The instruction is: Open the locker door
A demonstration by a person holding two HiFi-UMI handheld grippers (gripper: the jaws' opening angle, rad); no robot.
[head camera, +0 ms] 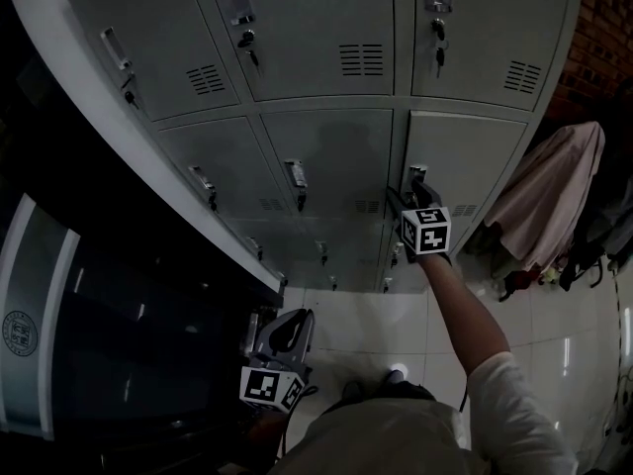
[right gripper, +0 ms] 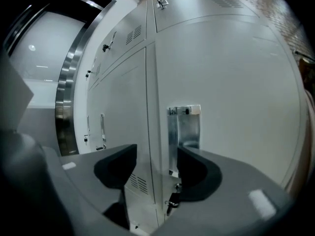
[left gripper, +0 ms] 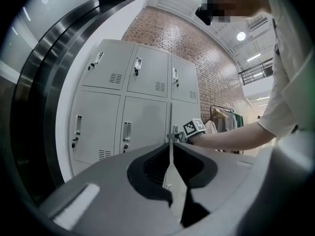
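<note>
A bank of grey lockers (head camera: 326,146) faces me. The middle-row right door (head camera: 465,156) has a chrome recessed handle (head camera: 416,174) at its left edge, with a key (right gripper: 172,200) hanging below it. My right gripper (head camera: 411,192) is at that handle. In the right gripper view it (right gripper: 156,151) straddles the door's left edge, the handle (right gripper: 183,132) just above and behind the right finger; the jaws stand apart, with no visible press. My left gripper (head camera: 285,336) hangs low by the person's body, away from the lockers, jaws slightly apart (left gripper: 171,154) and holding nothing.
A clothes rack with a pale garment (head camera: 549,196) stands right of the lockers, against a brick wall (head camera: 603,38). A dark steel-framed glass panel (head camera: 59,315) runs along the left. Glossy floor tiles (head camera: 366,320) lie below. Neighbouring locker doors carry handles and keys (head camera: 297,184).
</note>
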